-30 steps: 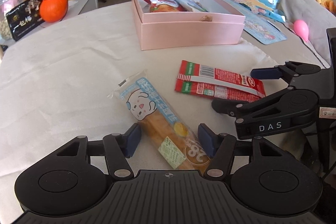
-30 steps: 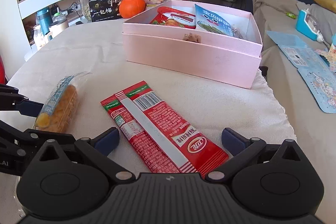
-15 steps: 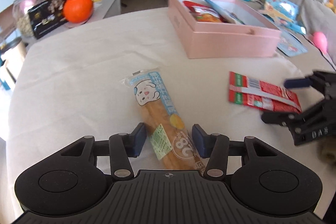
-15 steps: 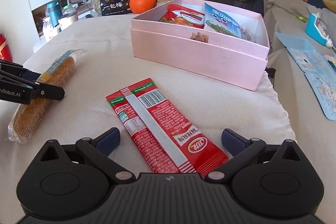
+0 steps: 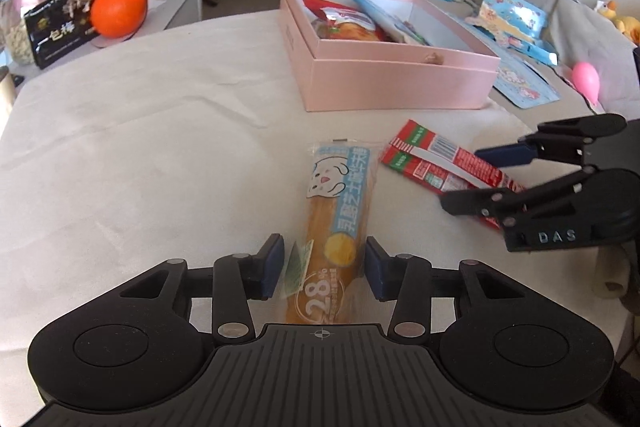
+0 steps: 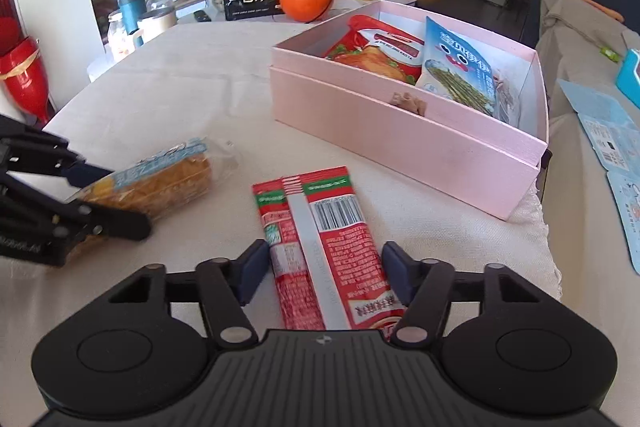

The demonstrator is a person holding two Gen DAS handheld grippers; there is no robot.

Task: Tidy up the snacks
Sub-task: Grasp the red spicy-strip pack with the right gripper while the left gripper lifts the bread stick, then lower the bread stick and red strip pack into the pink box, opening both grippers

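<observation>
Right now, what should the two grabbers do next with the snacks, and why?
Probably finish squeezing. The left gripper is closing around the bread stick pack, the right gripper around the red packet; both lie flat on the tablecloth, outside the pink box.

The near ends of the bread packet (image 5: 340, 227) and red packet (image 6: 324, 247) are hidden under each camera's mount.
</observation>
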